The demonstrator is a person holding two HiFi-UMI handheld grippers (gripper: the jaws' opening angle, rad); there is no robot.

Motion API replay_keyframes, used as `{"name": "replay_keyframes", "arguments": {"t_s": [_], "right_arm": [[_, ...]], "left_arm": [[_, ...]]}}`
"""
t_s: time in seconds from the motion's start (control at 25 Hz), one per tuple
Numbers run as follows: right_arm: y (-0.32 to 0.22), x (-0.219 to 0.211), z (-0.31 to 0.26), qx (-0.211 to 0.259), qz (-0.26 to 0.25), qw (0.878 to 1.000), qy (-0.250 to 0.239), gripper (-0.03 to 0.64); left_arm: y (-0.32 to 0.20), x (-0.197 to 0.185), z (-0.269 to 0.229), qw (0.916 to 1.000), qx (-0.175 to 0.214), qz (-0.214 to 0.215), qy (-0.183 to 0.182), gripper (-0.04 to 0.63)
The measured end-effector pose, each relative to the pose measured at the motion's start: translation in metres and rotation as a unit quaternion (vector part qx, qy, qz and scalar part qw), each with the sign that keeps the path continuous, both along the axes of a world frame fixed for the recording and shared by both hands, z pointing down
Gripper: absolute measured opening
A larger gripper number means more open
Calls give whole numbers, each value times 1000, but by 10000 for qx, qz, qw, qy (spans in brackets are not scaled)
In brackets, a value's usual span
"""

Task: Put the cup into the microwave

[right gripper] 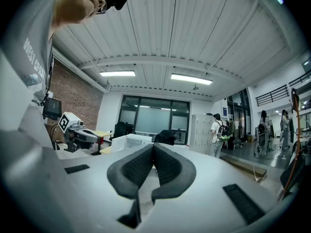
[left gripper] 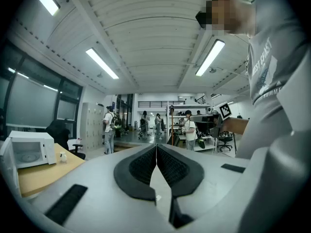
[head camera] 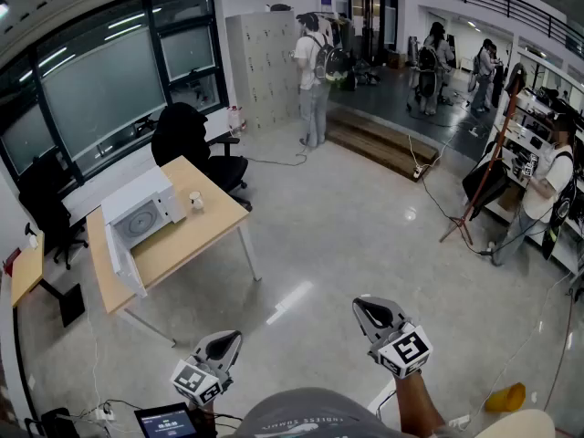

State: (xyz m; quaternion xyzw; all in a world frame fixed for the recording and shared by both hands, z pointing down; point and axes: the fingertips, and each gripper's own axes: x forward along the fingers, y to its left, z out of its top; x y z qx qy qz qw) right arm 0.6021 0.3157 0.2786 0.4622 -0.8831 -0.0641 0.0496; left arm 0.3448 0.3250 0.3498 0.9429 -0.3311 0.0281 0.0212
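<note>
Head view: the cup (head camera: 195, 201) stands on the far bench (head camera: 187, 249), just right of the open microwave (head camera: 137, 215). It looks small, light and stiff, perhaps slick; I'd pinch across its middle. My left tongs (head camera: 232, 338) and right tongs (head camera: 363, 305) are clenched, empty.

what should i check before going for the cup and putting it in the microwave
1. White microwave open: ok, its door hangs swung out.
2. Small white cup standing on the light wooden table, beside the microwave: ok.
3. Left gripper free: ok, nothing between its fingers.
4. Right gripper free: ok, nothing between its fingers.
5. Fingers open for a grasp: not ok, both pairs are shut.
6. Cup within reach: not ok, the table stands well off across the floor.
</note>
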Motion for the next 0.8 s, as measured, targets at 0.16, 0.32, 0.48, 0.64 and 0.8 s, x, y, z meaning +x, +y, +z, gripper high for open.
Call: {"name": "replay_keyframes", "arguments": {"t_s": [0.16, 0.32, 0.48, 0.64, 0.8], "right_arm": [[4, -20, 1, 14, -22, 10000, -21, 18], [6, -34, -2, 37, -26, 10000, 6, 18], [14, -44, -2, 36, -34, 10000, 23, 18], [20, -54, -3, 36, -10, 10000, 40, 18], [20, -64, -4, 50, 43, 10000, -18, 18]], "left_arm": [[5, -20, 0, 10000, 2, -55, 23, 21], [7, -33, 2, 10000, 10, -65, 53, 21], [16, -44, 2, 9999, 11, -66, 96, 21], [22, -55, 2, 9999, -1, -100, 81, 21], [22, -67, 3, 9999, -21, -101, 113, 21]]}}
